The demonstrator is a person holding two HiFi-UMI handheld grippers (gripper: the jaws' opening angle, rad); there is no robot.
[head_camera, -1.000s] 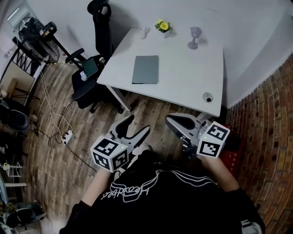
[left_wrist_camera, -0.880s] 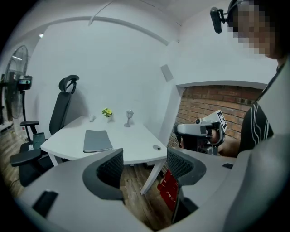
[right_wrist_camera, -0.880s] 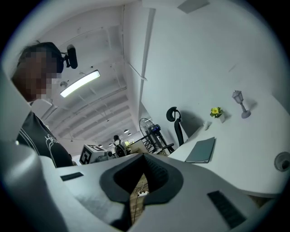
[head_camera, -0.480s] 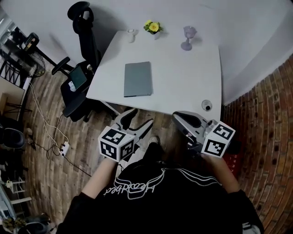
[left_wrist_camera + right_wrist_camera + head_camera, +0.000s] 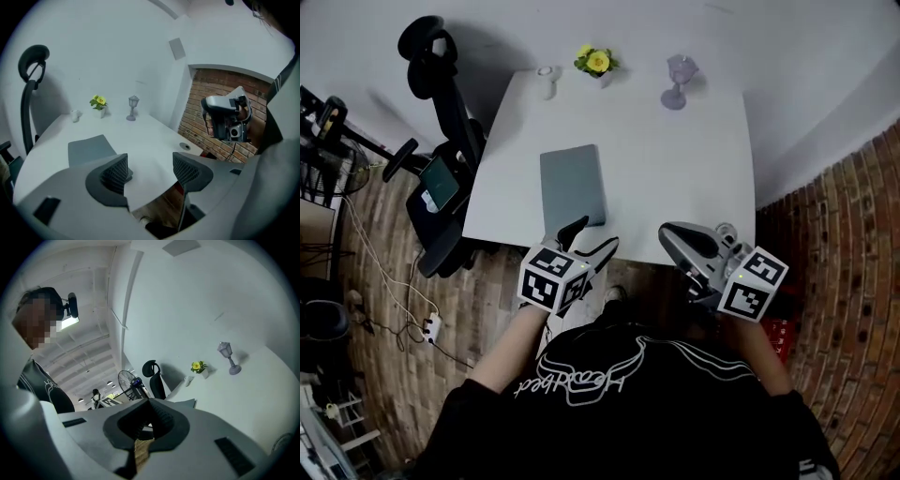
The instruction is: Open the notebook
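A closed grey notebook (image 5: 572,187) lies flat on the white table (image 5: 675,169), left of its middle and near the front edge. My left gripper (image 5: 592,236) hangs just over that front edge, right below the notebook, jaws open and empty. In the left gripper view the notebook (image 5: 90,148) lies ahead and to the left of the left gripper (image 5: 151,166). My right gripper (image 5: 668,231) is at the table's front right, shut with nothing in it. From the right gripper (image 5: 150,417) view only a corner of the notebook (image 5: 188,403) shows.
A yellow flower pot (image 5: 597,63), a small white object (image 5: 547,74) and a grey goblet-like ornament (image 5: 677,81) stand along the table's far edge. A cable hole (image 5: 727,228) sits at the front right corner. A black office chair (image 5: 439,178) is left; brick wall right.
The person has stepped closer to the table. Both grippers have come forward to its front edge, the left one now just short of the notebook. The notebook has stayed closed.
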